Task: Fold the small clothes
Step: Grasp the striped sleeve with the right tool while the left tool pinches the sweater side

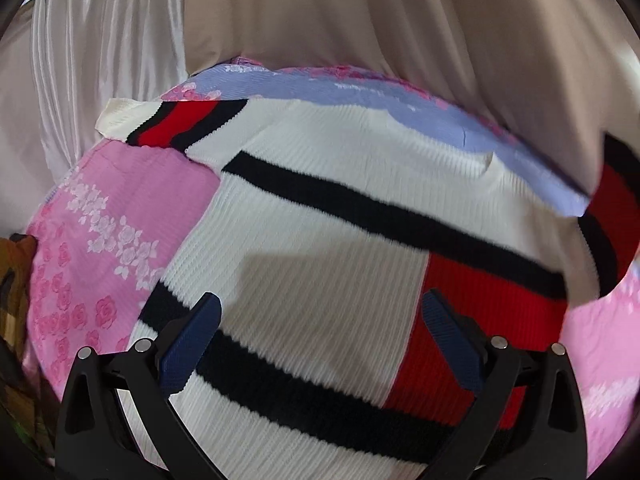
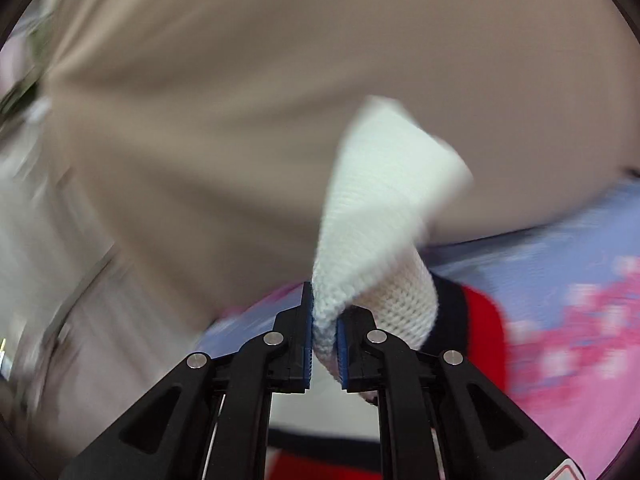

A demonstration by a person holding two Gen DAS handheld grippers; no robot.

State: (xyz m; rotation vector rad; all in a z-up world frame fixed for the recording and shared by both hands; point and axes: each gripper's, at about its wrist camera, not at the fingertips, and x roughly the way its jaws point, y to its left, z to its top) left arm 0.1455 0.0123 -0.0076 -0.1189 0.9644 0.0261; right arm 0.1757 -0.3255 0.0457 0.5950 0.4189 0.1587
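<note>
A small ribbed knit sweater (image 1: 320,184), white with black stripes and red blocks, lies spread on a pink and lilac floral sheet (image 1: 100,248). My left gripper (image 1: 320,312) is open and empty, hovering just above the sweater's lower body, a blue pad (image 1: 192,344) on each side. My right gripper (image 2: 325,320) is shut on the white cuff of the sweater's sleeve (image 2: 384,208) and holds it lifted off the sheet; the sleeve's black and red bands (image 2: 476,320) trail behind it. The right wrist view is blurred.
A beige draped cloth (image 1: 360,20) and a shiny white curtain (image 1: 100,60) stand behind the sheet. A brown patterned object (image 1: 12,280) sits at the left edge. The beige cloth (image 2: 240,100) fills the right wrist view's background.
</note>
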